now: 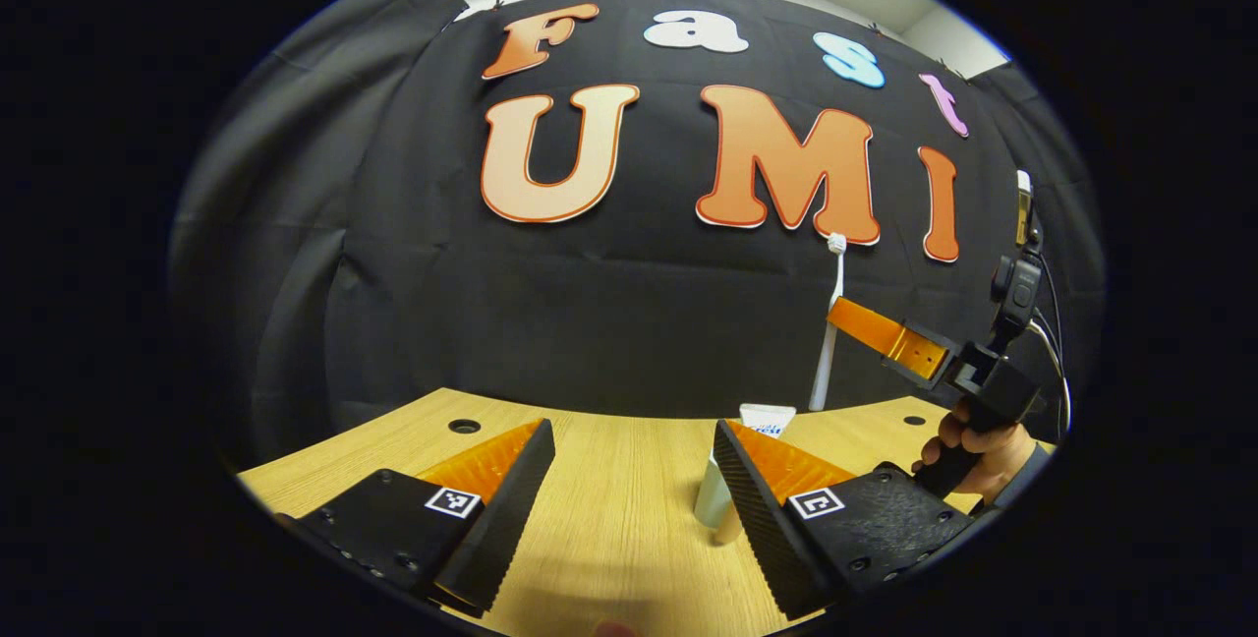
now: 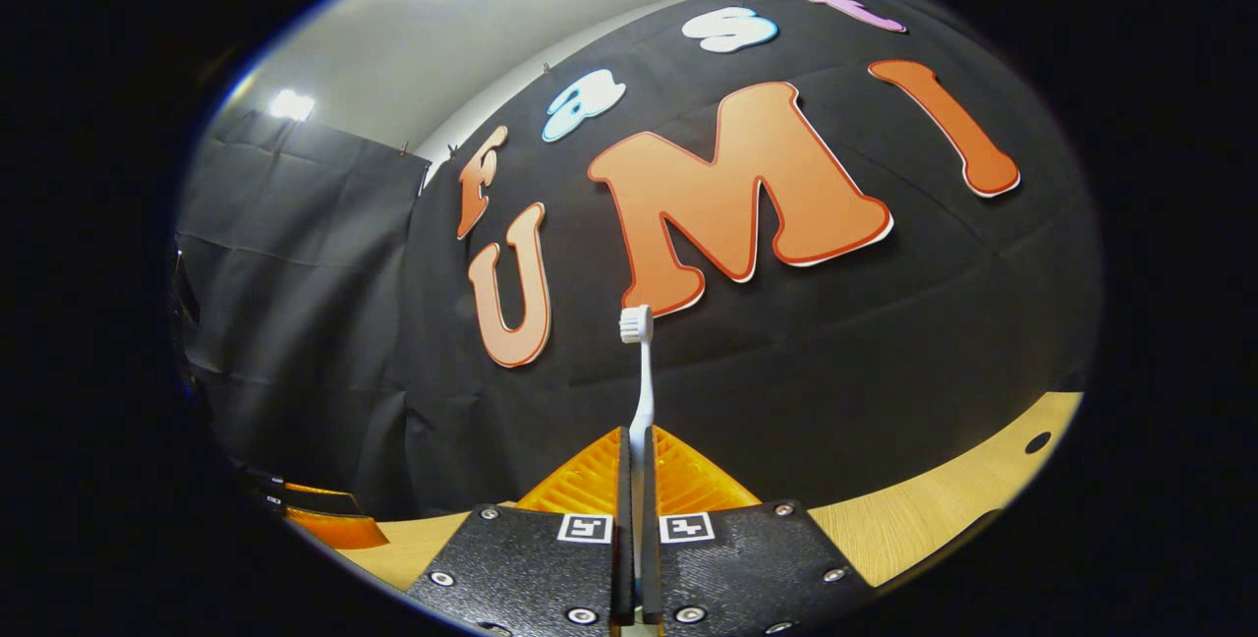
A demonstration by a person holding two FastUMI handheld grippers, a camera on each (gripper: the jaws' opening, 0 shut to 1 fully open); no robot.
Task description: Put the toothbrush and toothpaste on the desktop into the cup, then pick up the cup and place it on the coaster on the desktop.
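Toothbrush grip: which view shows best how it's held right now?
The right gripper view: the toothbrush stands upright, its handle clamped between the right gripper's closed fingers, bristles up. The left gripper view shows it from afar, upright in that gripper above the desktop, the contact small.

Even, fairly bright indoor light. Ceiling lamps glare white at upper left of the right gripper view. Strong fisheye bending at edges, rims darkened. Counter has soft shadows under fingers. Focus mostly sharp, near fingers slightly soft.
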